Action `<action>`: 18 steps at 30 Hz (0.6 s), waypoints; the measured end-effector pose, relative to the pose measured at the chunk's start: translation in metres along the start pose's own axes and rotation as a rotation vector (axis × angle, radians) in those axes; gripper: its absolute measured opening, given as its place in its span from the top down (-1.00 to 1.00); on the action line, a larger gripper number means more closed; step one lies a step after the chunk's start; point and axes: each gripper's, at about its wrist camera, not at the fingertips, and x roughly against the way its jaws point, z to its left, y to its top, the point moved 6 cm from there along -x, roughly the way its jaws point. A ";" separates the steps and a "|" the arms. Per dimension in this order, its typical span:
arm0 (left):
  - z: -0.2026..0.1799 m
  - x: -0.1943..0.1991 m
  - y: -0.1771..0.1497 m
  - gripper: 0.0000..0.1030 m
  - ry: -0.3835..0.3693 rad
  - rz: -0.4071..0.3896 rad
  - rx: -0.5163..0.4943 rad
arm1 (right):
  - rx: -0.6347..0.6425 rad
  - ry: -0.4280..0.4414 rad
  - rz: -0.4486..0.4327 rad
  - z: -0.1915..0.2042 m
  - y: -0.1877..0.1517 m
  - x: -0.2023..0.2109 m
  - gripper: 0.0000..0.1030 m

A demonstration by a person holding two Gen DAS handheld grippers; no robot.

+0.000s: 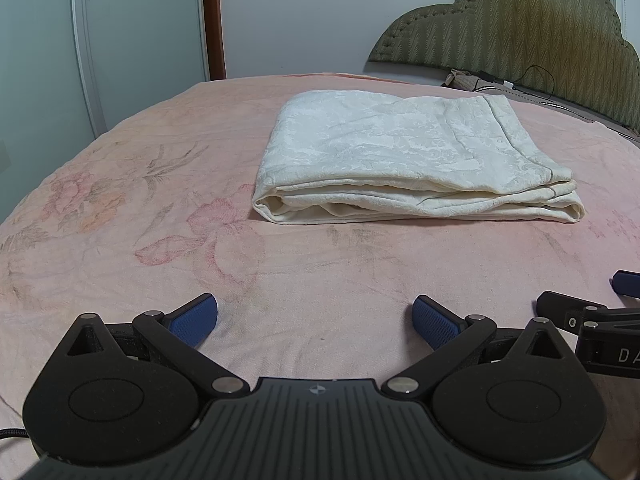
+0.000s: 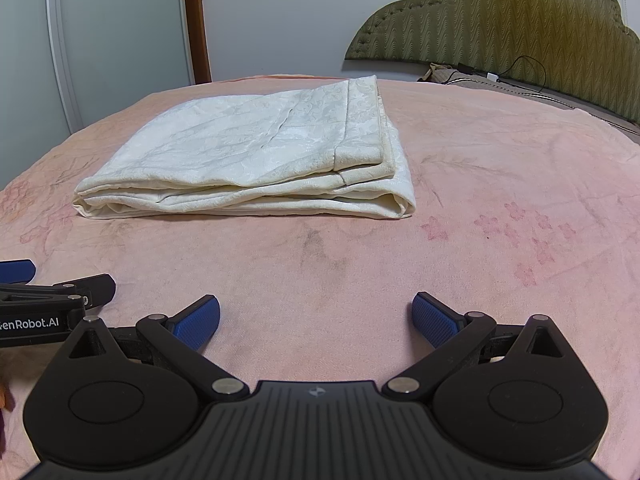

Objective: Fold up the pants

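Left tongs (image 1: pixel 315 320) and right tongs (image 2: pixel 316 320) hover with blue pads spread wide apart, gripping nothing. Ahead, well apart from both, cream pants (image 1: pixel 404 160) lie folded, seemingly in several layers, on the pink bed (image 1: pixel 120 240).

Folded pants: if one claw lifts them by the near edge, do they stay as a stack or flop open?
Likely flop: the folded pants are soft cloth in loose layers, gaping at the near edge. Probably light, since the pile lies thin on the bedspread. Pushed, the layers may slide apart rather than move together. Both claws, left and right, are open, clear of them.
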 end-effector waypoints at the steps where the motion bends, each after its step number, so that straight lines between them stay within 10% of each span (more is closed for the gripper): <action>1: 0.000 0.000 0.000 -1.00 0.000 0.000 0.001 | 0.000 0.000 0.000 0.000 0.000 0.000 -1.00; 18: -0.001 0.001 0.000 -1.00 -0.005 -0.001 -0.001 | 0.000 0.000 0.000 0.000 0.000 0.000 -1.00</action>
